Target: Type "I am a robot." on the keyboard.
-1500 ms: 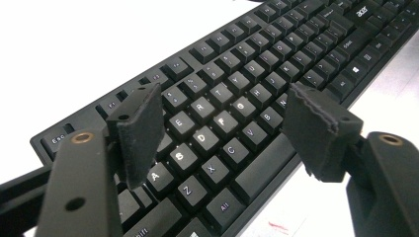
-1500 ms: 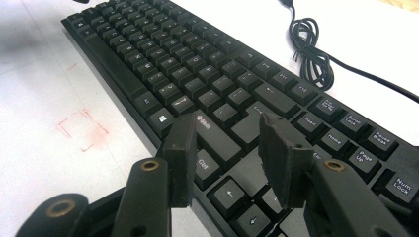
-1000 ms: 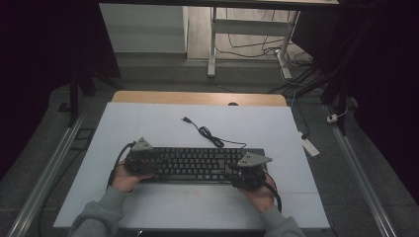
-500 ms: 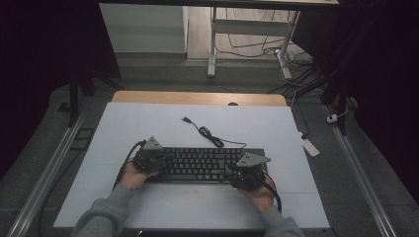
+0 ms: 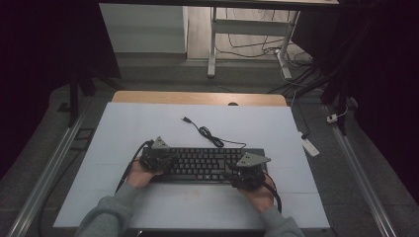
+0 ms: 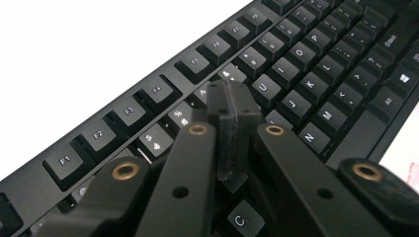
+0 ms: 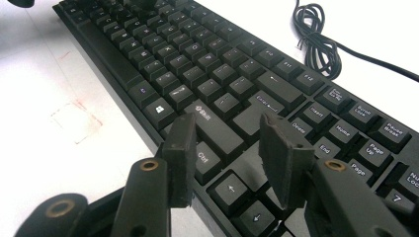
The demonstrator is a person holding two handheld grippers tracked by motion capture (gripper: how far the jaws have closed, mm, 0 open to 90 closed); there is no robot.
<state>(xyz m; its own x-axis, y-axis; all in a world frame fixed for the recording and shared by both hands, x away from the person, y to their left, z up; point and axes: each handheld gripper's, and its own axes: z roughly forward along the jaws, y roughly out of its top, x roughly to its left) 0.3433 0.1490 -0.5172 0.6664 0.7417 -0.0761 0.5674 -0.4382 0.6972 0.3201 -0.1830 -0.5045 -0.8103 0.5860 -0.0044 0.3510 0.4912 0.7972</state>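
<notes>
A black keyboard (image 5: pixel 205 163) lies flat on the white table top (image 5: pixel 148 123), near the front. Its black cable (image 5: pixel 210 134) runs in loops toward the back. My left gripper (image 5: pixel 155 159) hovers over the keyboard's left end. In the left gripper view its pads (image 6: pixel 230 98) are pressed together above the keyboard (image 6: pixel 296 74), close over the number and letter rows, with nothing between them. My right gripper (image 5: pixel 247 174) is at the keyboard's right end. In the right gripper view it (image 7: pixel 226 126) stands open just above the right Shift and Ctrl keys of the keyboard (image 7: pixel 207 59).
The coiled cable (image 7: pixel 316 44) lies just behind the function keys. A wooden strip (image 5: pixel 197 98) borders the table's far edge. A white power strip (image 5: pixel 310 145) sits on the floor to the right. Bare table surface lies to both sides of the keyboard.
My left gripper has moved to the right, from the keyboard's left edge to over its left keys. The right gripper and the keyboard have stayed in place.
</notes>
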